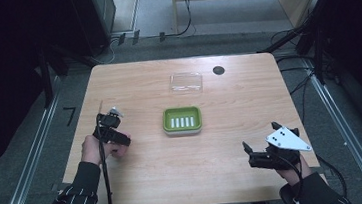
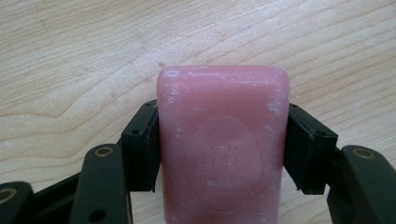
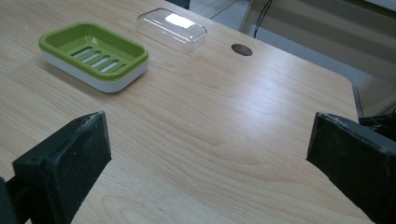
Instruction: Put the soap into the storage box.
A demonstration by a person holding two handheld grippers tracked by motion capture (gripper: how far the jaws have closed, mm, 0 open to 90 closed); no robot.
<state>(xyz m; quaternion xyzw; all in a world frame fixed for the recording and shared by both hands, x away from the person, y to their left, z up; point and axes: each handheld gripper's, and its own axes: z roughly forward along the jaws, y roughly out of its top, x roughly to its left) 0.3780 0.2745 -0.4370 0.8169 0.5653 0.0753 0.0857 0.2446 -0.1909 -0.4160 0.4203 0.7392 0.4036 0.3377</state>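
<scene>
A: Start with the big things. What's laid out?

B: A wooden bench point(image 1: 196, 176), bare over most of its top. Near the middle sits a green soap dish point(image 1: 182, 120) with a slotted white insert, and beyond it, towards the far edge, a clear plastic lid point(image 1: 185, 82). Just beside the lid is a round cable hole point(image 1: 218, 70).

A: And the soap?

B: A pink bar of soap point(image 2: 223, 149), lying on the bench at the person's left, well apart from the dish. The left gripper point(image 2: 223, 154) has its jaws pressed against both long sides of the bar.

A: The other hand?

B: The right gripper point(image 1: 261, 149) rests near the front right corner, jaws spread wide with nothing between them, looking out towards the dish and lid.

A: So which step is this?

B: I'd judge the grasp is made and the lift not yet begun. Next comes raising the bar, carrying it rightwards to the dish and setting it flat inside the green rim. The lid probably follows, likely work for the right gripper.

A: Any tight spots?

B: Little. The path from bar to dish is open wood. The left gripper is not far from the bench's left edge, but the move leads away from it. The dish rim is the only edge to clear, so the bar should arrive level.
</scene>
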